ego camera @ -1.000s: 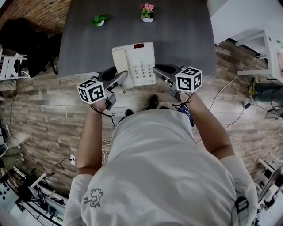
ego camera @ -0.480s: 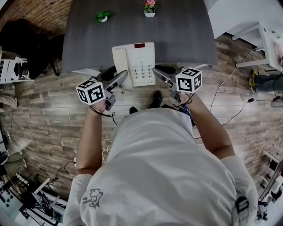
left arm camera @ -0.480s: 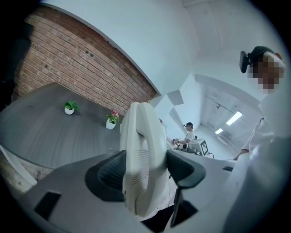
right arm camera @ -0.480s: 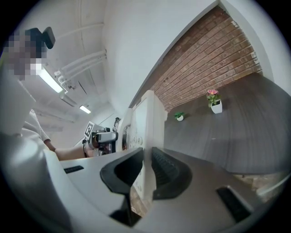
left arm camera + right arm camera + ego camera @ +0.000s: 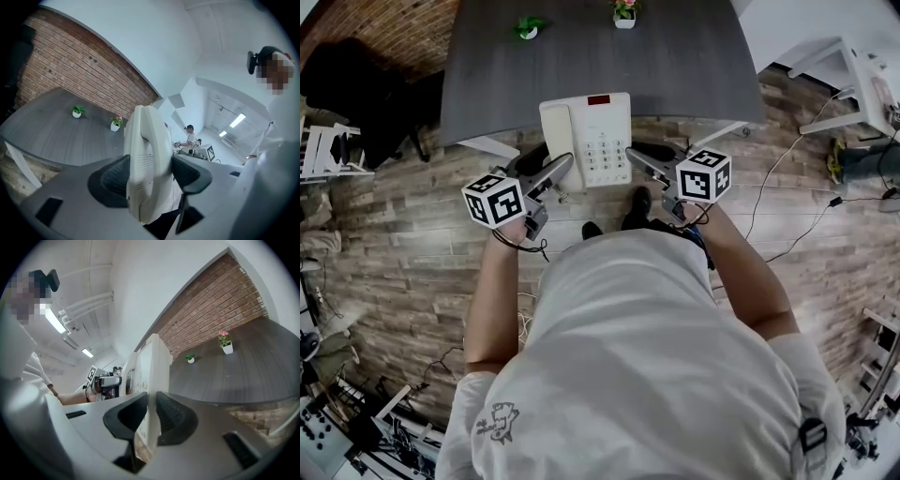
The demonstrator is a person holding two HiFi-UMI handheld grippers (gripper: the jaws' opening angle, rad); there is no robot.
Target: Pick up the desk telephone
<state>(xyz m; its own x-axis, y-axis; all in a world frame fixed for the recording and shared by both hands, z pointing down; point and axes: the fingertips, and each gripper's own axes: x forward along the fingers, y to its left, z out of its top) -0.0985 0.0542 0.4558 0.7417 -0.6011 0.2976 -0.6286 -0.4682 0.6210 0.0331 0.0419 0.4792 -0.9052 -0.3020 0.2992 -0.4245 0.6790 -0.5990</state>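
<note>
Since a second ago the desk telephone (image 5: 586,141) has slid back off the counter (image 5: 675,66) toward the person, and it's now held up in the air over its near edge. Left gripper (image 5: 561,171) fingers are clamped on the handset side. Right gripper (image 5: 636,156) fingers are pinching the thin opposite edge.

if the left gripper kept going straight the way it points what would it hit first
The left gripper is shut on the telephone's handset, so nothing comes before that. Carrying it on, the grey table looks next, though depth is unclear.
</note>
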